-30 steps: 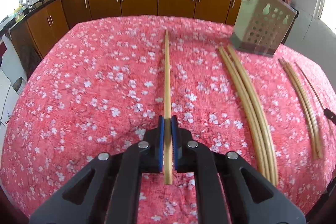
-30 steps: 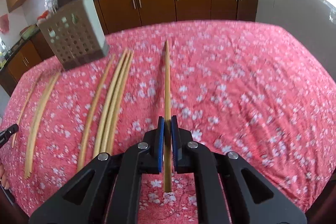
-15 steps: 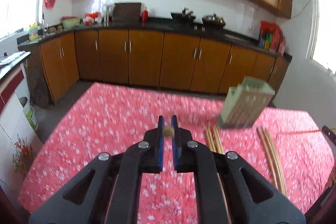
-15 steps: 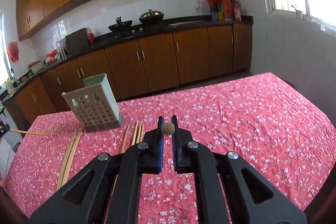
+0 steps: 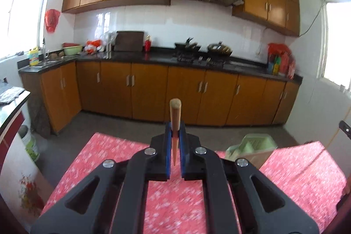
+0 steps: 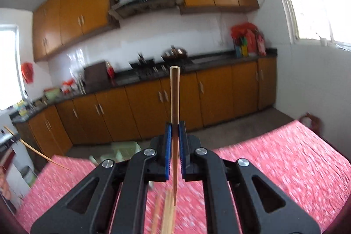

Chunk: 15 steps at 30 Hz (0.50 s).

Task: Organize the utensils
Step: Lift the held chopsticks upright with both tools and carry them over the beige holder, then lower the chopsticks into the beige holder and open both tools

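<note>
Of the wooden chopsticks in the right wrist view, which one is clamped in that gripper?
The upright wooden chopstick between the right gripper pads; the other chopsticks lie flat on the red floral tablecloth below.

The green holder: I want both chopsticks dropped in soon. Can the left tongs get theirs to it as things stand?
Probably yes. The left tongs are shut on a chopstick, and the green holder stands just ahead to their right on the red cloth, its open top seemingly unobstructed.

Chopstick (image 6: 174, 98) in right claw (image 6: 174, 126)
</note>
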Motion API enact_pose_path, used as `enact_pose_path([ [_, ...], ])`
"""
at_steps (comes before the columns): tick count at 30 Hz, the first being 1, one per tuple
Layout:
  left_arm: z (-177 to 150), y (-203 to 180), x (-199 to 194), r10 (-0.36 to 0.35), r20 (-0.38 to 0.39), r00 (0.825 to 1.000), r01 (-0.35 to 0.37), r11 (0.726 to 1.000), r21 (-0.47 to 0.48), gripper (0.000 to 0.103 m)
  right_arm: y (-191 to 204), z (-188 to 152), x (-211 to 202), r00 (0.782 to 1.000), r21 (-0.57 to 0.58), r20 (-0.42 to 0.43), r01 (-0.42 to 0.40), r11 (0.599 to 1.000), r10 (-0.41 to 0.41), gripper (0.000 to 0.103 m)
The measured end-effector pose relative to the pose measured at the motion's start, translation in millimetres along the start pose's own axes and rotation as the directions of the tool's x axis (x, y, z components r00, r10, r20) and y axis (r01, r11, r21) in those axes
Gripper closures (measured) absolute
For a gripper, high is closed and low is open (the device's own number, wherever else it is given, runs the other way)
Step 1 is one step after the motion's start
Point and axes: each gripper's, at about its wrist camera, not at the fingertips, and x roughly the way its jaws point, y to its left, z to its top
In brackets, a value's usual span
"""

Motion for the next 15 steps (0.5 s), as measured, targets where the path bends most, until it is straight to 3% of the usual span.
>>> enact_pose_path([
  [4, 28, -24, -2, -0.08, 0.045, 0.996, 0.08, 0.997, -0.018, 0.096, 24, 29, -2, 0.99, 0.01, 0.116, -0.081, 0.997, 0.079, 0.096],
  [8, 46, -49, 0, -0.159, 0.087, 0.983, 0.162, 0.986, -0.035, 0.096, 46, 38, 6, 0.972, -0.009, 0.201, -0.122, 0.992, 0.122, 0.096],
  [11, 47, -67, 10, -0.195, 0.102, 0.976, 0.2, 0.979, -0.037, 0.096, 56, 30, 21, 0.969, -0.033, 0.21, -0.125, 0.992, 0.129, 0.096],
  [15, 33, -89, 35, -0.233, 0.04, 0.972, 0.234, 0.972, -0.029, 0.096, 63, 11, 49, 0.978, -0.038, 0.153, -0.14, 0.989, 0.144, 0.096],
])
